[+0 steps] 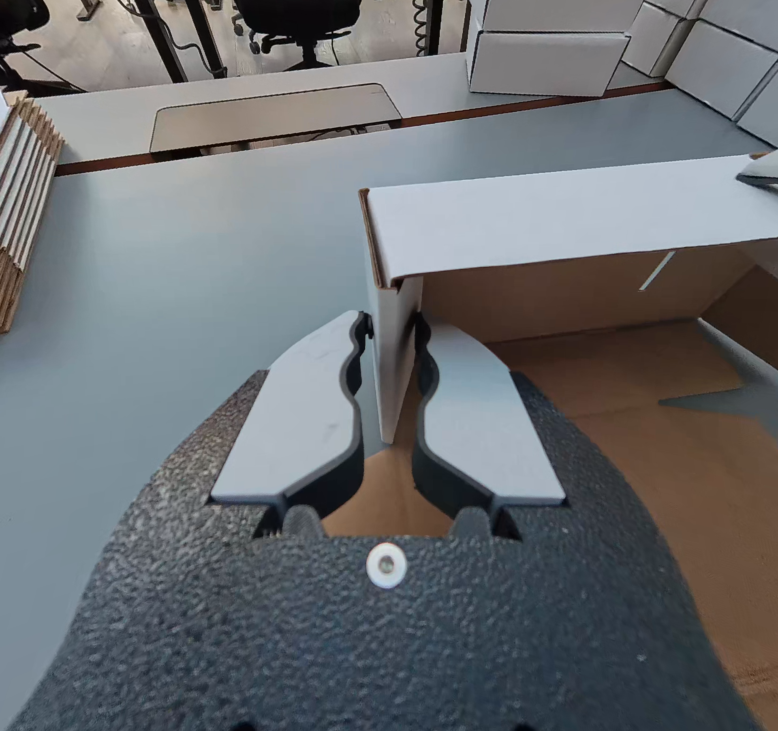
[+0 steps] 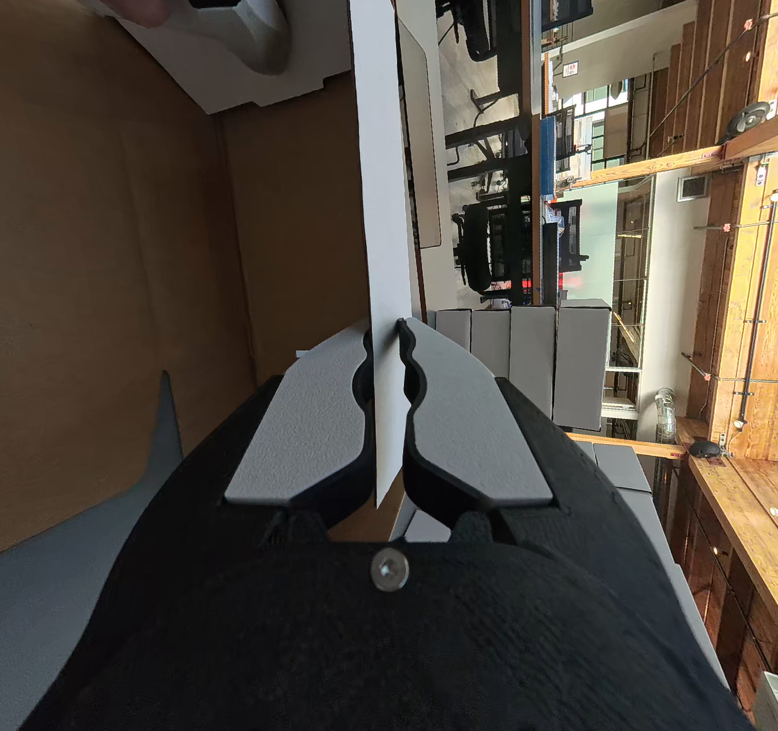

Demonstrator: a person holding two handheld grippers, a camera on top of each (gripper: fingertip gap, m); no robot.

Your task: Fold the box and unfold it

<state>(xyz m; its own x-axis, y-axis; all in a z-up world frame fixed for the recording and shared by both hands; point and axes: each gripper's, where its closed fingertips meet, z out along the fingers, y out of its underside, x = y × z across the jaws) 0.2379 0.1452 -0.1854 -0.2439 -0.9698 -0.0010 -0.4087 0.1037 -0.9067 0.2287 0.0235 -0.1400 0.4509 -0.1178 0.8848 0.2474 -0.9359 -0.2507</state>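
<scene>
Left gripper (image 1: 391, 325), centre of frame: jaws pinching an upright white flap at the left end of the box (image 1: 568, 222). Box sits on the grey surface (image 1: 189, 268), right half of frame, brown inside showing, w/ top panel folded over. Right gripper (image 2: 387, 327), centre of frame: jaws pinching a white box wall. Stacked white boxes (image 1: 547, 37) upper right.

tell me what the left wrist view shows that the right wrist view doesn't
Only the left wrist view shows the stack of flat cardboard sheets at the table's left edge and the left tongs gripping the box's white side flap. Only the right wrist view shows the right tongs clamped on a white panel. Both show the box's brown inside and folded white boxes.
</scene>
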